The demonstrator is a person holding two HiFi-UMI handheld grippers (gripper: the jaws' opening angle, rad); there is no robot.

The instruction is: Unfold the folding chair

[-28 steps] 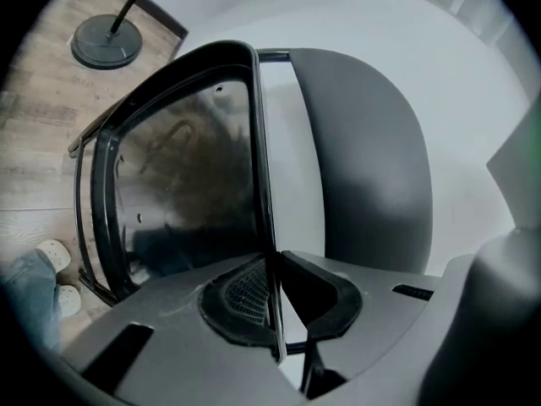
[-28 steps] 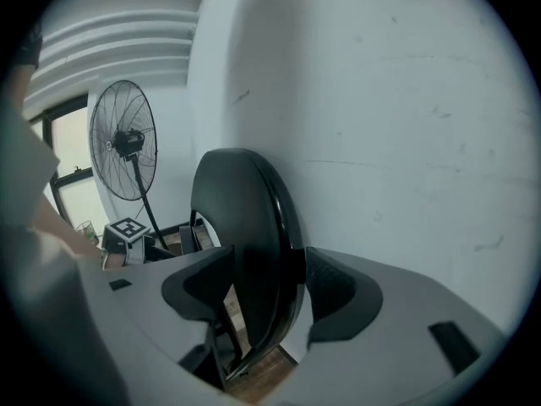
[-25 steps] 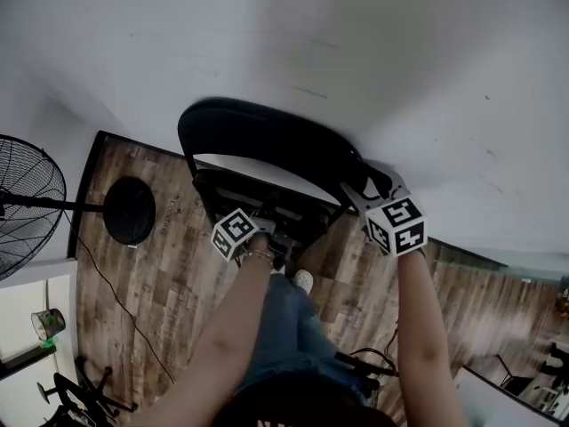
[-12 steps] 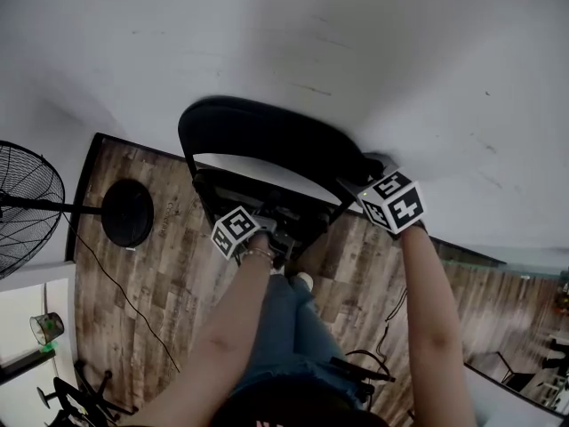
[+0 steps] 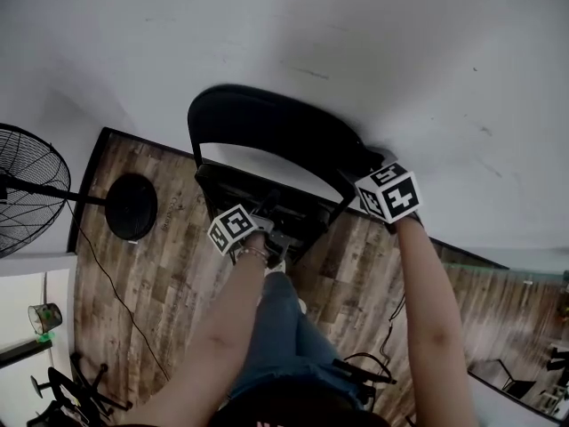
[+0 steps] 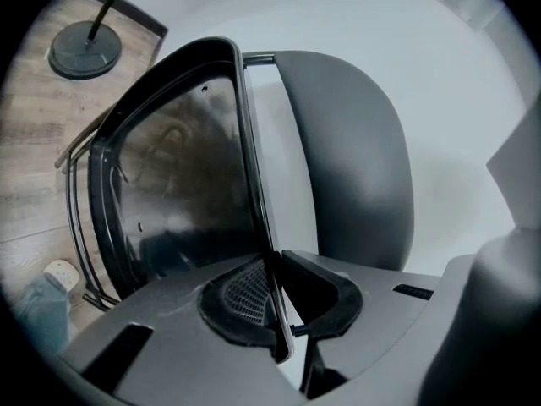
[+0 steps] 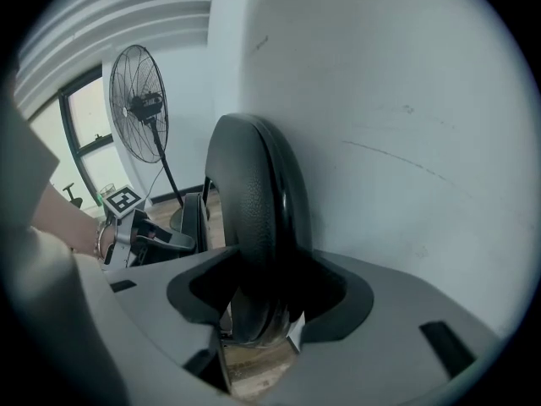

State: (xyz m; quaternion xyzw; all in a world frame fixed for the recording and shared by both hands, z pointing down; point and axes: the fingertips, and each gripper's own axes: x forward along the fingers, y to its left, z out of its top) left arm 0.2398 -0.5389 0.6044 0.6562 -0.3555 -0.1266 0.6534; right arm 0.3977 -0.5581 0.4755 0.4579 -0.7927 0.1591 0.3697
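Observation:
A black folding chair leans against the white wall, its padded backrest at the top and its seat hanging below. In the left gripper view the seat's glossy underside faces me, and the backrest lies beyond it. My left gripper is shut on the seat's thin front rim; in the head view it is at the seat's lower edge. My right gripper is shut on the backrest's thick side edge, at the chair's right.
A standing fan with a round base is left of the chair on the wood floor. A cable trails across the boards. The person's jeans leg and white shoe stand just below the seat. A stand's dark legs lie at lower left.
The right gripper's marker cube has rolled and sits a little higher beside the backrest. The left gripper keeps its hold on the seat rim. The chair looks much the same.

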